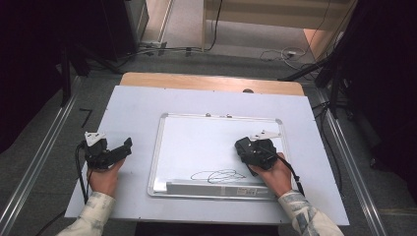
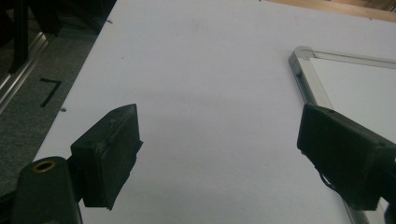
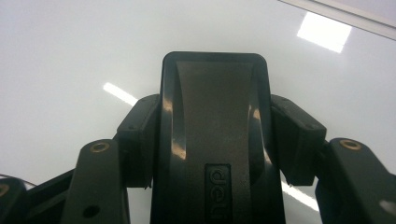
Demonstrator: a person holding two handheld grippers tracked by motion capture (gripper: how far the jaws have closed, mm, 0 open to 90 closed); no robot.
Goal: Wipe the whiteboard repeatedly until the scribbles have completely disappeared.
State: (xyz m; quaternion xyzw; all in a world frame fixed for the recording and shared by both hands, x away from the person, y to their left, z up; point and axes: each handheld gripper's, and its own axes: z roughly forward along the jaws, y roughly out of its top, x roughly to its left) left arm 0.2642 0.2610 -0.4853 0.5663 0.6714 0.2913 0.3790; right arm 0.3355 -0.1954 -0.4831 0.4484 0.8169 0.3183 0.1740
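Two grippers are in my hands. My right gripper (image 1: 246, 147) sits over the right part of the whiteboard (image 1: 196, 142), and its jaws are closed tight on the two sides of a black eraser (image 3: 215, 140). In the right gripper view the eraser is a glossy black block with rounded corners, a slightly dished top, and a small raised label at its near end with letters I can only partly read. It stands between the jaw pads, above the shiny white board surface, which reflects ceiling lights.

The board has a silver frame and lies on the white sheet (image 1: 128, 108) covering the table. Near its near edge is a looping black scribble (image 1: 219, 175), just left of my right hand (image 1: 273, 172). A grey tray strip (image 1: 216, 188) runs along the near edge.

My left gripper (image 1: 120, 149) rests on the sheet, left of the board, apart from it. Its jaws are spread wide with nothing between them; in the left gripper view the board's corner (image 2: 301, 58) lies just beyond the right-hand jaw.
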